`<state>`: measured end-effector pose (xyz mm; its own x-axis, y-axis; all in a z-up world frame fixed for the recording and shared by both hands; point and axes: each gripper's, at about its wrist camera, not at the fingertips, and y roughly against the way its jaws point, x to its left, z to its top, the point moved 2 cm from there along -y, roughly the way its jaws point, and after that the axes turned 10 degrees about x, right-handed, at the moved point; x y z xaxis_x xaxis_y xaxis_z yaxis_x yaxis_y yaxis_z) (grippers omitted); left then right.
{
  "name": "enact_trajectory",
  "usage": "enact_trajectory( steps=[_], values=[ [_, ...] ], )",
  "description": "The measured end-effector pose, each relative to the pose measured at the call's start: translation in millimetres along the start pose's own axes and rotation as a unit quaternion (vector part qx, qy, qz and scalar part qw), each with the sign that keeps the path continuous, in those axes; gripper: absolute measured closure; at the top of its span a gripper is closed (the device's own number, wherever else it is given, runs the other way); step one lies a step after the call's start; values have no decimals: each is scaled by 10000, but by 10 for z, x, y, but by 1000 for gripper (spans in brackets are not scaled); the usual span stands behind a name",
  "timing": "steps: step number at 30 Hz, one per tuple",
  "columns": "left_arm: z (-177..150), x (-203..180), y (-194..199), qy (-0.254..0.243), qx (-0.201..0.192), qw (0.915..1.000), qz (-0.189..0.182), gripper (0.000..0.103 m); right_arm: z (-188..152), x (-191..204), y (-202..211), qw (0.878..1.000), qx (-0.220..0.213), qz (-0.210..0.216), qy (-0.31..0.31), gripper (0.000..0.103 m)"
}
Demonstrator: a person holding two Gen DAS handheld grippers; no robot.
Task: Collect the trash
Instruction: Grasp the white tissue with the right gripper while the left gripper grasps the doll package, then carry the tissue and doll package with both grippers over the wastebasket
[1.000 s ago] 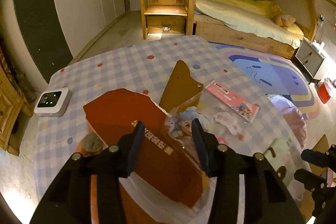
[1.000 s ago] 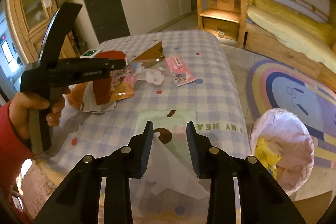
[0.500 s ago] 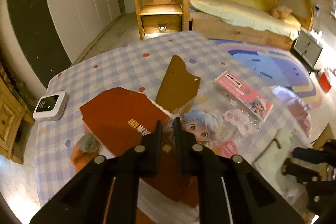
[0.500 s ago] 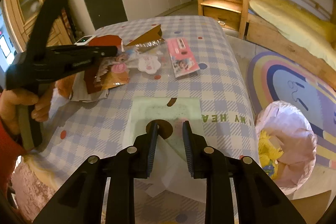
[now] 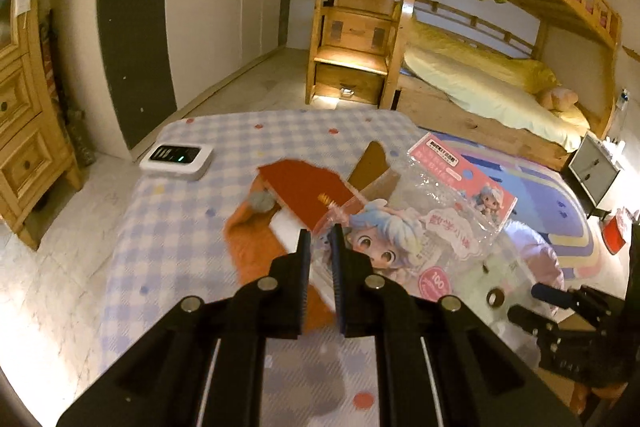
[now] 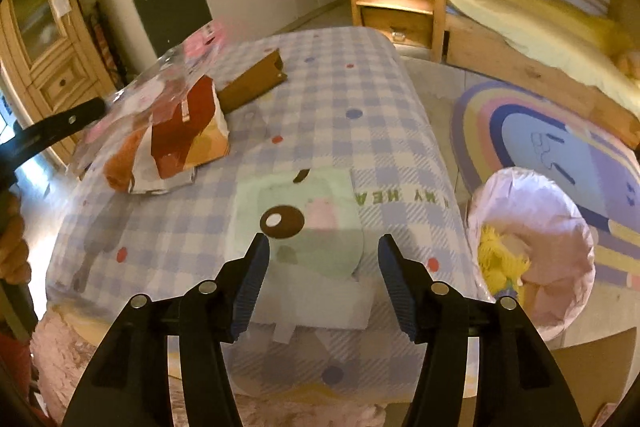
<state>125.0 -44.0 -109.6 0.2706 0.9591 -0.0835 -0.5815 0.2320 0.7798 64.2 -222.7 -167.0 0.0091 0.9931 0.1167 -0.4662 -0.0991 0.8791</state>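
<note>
My left gripper [image 5: 320, 241] is shut on a corner of a clear plastic bag [image 5: 424, 227] printed with a cartoon girl, and the bag hangs above the table. In the right wrist view the same bag [image 6: 160, 83] is up at the left, over a torn red carton [image 6: 180, 131]. My right gripper [image 6: 324, 251] is near the table's front edge with its jaws opening. A thin white sheet [image 6: 316, 303] lies flat between them, and the pads are off it. A bin lined with a pink bag [image 6: 560, 227] stands on the floor to the right, with yellow trash inside.
A red carton piece [image 5: 308, 191], a brown card flap [image 5: 370, 163] and an orange wrapper [image 5: 252, 247] lie mid-table on the checked cloth [image 5: 180, 227]. A white device [image 5: 176, 157] sits at the far left corner. A bunk bed [image 5: 500, 87] and a rainbow rug [image 6: 560, 131] are beyond.
My left gripper closed on the cartoon bag, then lifted it off the table. My right gripper's jaws spread wide away from the white sheet and hardly moved.
</note>
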Motion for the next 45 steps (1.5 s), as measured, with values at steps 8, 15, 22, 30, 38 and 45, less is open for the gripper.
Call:
enact_trajectory(
  steps=[8,15,22,30,38,45],
  values=[
    [-86,167,109,183,28,9997,145,94,-146,123,-23,9993,108,-248,267,56],
    [-144,109,150,184,49,9998,82,94,-352,49,92,9992,-45,-343,220,92],
    [-146,-119,199,9,35,10000,36,94,-318,-113,489,9975,-677,-130,-120,101],
    [-73,-662,244,-362,-108,9991,-172,94,-291,-458,1125,9893,-1351,-326,-442,101],
    [-22,-1464,117,-1066,-140,9933,-429,94,-500,-1087,1234,9806,-1350,-835,-1154,101],
    [22,-2184,-110,-1512,-128,9871,-517,94,-664,-1656,1194,9703,-1257,-1118,-1736,101]
  ],
)
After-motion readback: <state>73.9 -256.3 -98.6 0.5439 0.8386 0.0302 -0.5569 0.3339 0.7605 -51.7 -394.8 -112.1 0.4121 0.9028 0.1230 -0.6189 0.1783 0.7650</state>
